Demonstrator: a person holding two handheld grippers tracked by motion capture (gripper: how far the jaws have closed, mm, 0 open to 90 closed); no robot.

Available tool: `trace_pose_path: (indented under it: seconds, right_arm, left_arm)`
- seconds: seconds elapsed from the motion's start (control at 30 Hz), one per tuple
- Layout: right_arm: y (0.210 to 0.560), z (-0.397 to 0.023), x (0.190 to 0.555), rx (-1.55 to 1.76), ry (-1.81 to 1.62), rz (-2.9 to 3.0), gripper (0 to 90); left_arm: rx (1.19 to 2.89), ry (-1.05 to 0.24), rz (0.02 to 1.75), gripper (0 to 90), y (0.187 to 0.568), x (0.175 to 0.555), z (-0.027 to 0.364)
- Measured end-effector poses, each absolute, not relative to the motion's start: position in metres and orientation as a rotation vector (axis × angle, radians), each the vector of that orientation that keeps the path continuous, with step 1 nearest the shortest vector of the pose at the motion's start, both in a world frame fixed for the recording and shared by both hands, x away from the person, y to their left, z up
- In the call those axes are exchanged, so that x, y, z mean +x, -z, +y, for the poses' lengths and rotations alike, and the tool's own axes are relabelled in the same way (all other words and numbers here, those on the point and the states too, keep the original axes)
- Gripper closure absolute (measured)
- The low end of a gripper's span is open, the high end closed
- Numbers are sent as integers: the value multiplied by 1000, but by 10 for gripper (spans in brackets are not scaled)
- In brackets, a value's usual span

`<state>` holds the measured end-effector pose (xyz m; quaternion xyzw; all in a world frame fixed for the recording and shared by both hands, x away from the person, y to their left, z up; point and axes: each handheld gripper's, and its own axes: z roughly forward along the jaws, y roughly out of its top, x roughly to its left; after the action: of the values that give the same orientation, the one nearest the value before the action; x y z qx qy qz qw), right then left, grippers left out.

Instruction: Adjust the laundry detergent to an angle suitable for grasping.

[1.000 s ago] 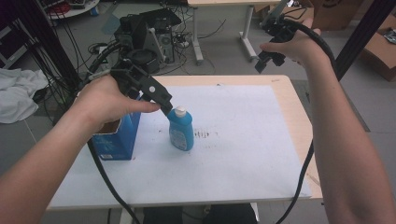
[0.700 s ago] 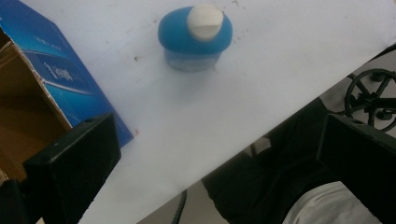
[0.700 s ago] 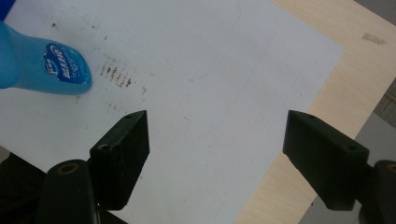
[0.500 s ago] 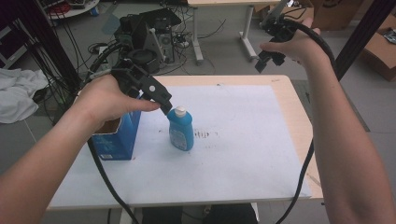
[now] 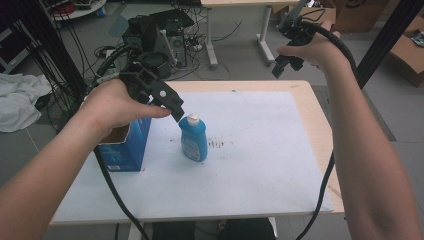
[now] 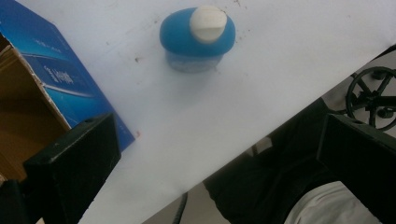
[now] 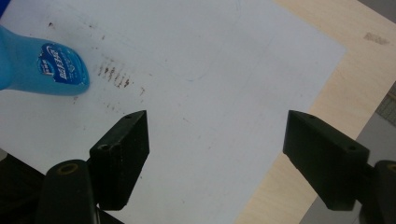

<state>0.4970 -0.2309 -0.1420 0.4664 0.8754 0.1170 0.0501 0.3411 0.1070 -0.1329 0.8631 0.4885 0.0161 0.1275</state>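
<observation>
1. Blue bottle (image 5: 193,140) with white cap (image 5: 193,119) stands upright on the white sheet (image 5: 250,150), left of the table's middle. From the left gripper view the bottle (image 6: 197,37) is seen from above, cap (image 6: 208,22) uppermost.
2. Faint brown marks on the sheet just right of the bottle's base.
3. Blue cardboard box (image 5: 125,147), top flaps open, stands left of the bottle, near it but apart.
4. Left gripper (image 5: 176,112) hovers just left of and above the cap, tips pointing down at it. Jaws spread wide in its own view, nothing between them; not touching the bottle.
5. Right gripper (image 5: 281,67) is held high over the table's far right corner, well apart from the bottle. Jaws parted wide, empty; the bottle's label end (image 7: 44,67) shows at the upper left of its view.
6. Wooden table (image 5: 320,145) edge bare along the right of the sheet.
</observation>
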Motion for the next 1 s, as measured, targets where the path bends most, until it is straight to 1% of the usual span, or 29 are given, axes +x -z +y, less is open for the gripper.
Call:
trace_pose_path:
  seconds: [0.27,0.53,0.8,1.0]
  right_arm:
    - [142,-224,494,1374,-370,2682,228]
    - [145,-215,476,1300,-442,2696,222]
    - [163,-205,455,1211,-556,2714,212]
    - [188,-197,438,1141,-693,2713,205]
  left_arm:
    - [2503,-38,1419,1,134,342,110]
    - [2501,-32,1412,1,135,341,111]
    - [2507,-22,1402,1,136,341,109]
    - [2508,-22,1404,1,139,341,108]
